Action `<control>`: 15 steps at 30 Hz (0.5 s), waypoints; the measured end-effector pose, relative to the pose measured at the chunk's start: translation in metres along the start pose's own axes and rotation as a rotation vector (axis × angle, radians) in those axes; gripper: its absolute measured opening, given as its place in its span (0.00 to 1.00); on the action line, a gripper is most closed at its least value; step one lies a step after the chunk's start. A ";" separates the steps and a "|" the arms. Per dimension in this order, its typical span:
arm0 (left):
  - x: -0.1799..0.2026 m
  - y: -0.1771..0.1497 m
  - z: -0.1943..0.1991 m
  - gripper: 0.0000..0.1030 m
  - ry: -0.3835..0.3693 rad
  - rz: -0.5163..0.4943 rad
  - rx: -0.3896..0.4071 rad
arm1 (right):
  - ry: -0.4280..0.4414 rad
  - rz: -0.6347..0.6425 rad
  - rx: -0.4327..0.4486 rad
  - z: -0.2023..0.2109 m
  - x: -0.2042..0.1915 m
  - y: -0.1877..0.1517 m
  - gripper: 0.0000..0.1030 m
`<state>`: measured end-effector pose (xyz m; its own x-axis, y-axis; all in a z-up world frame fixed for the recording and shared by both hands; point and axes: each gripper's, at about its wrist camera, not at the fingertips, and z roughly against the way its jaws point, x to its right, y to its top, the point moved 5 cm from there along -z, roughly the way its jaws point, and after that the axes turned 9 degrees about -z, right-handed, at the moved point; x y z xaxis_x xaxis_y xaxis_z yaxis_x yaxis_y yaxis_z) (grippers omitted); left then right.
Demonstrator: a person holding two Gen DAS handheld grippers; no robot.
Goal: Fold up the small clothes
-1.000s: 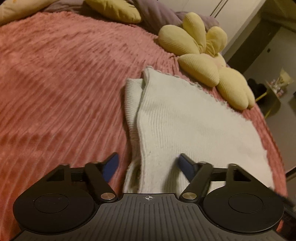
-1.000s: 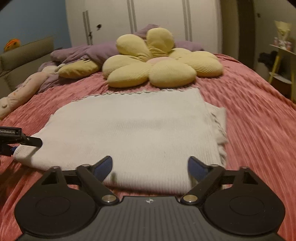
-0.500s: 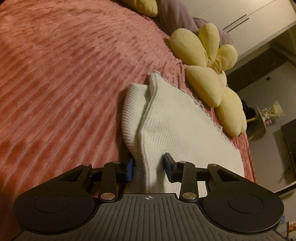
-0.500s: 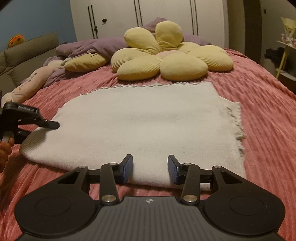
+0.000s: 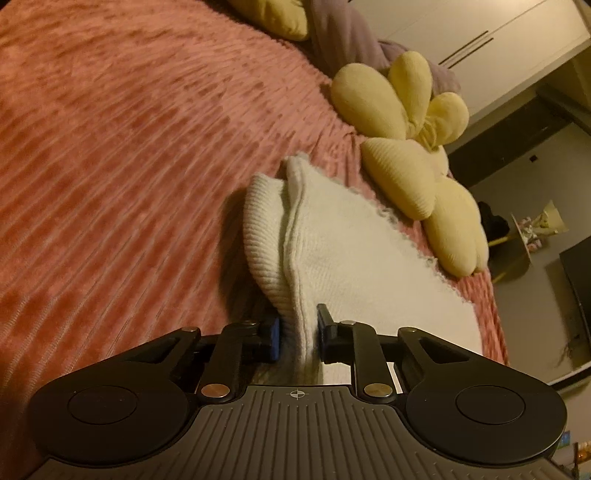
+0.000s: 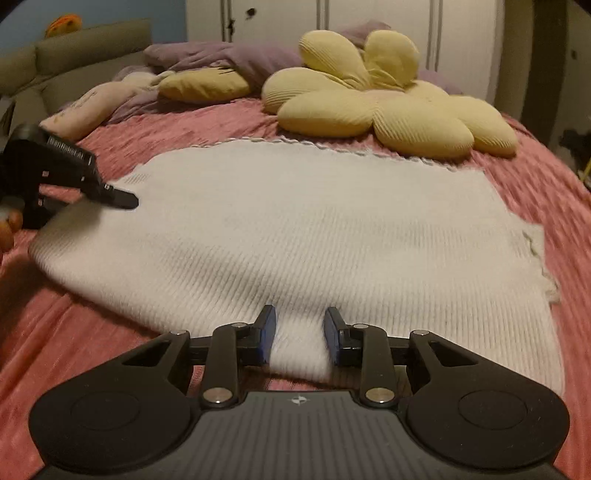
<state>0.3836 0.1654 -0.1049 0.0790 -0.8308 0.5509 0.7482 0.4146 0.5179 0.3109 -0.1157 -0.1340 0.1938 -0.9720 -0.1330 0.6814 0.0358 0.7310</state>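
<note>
A white knit garment (image 6: 295, 229) lies partly folded on the pink bedspread (image 6: 535, 192). In the left wrist view the garment (image 5: 362, 258) rises at its near corner, where my left gripper (image 5: 297, 332) is shut on its edge. In the right wrist view my right gripper (image 6: 298, 334) has closed on the garment's near edge, with a bunch of fabric between the blue pads (image 6: 266, 332). The left gripper (image 6: 110, 195) also shows at the garment's left corner in that view.
A yellow flower-shaped cushion (image 6: 380, 107) lies just beyond the garment; it also shows in the left wrist view (image 5: 417, 158). Purple bedding (image 6: 221, 55) and other pillows lie at the bed's head. White wardrobe doors (image 6: 332, 22) stand behind. Bare bedspread (image 5: 110, 147) stretches left.
Both grippers went from wide open to closed on the garment's edges. The left gripper has lifted its corner.
</note>
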 end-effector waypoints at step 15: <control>0.180 -0.018 -0.035 0.20 -0.068 -0.336 -0.059 | -0.057 -0.276 0.203 0.072 0.088 0.010 0.27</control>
<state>0.4069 -0.0044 -0.0379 -0.2208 -0.8897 0.3997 0.7622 0.0983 0.6398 0.2843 -0.2172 -0.0905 -0.0219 -0.9501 -0.3111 0.5476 -0.2717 0.7914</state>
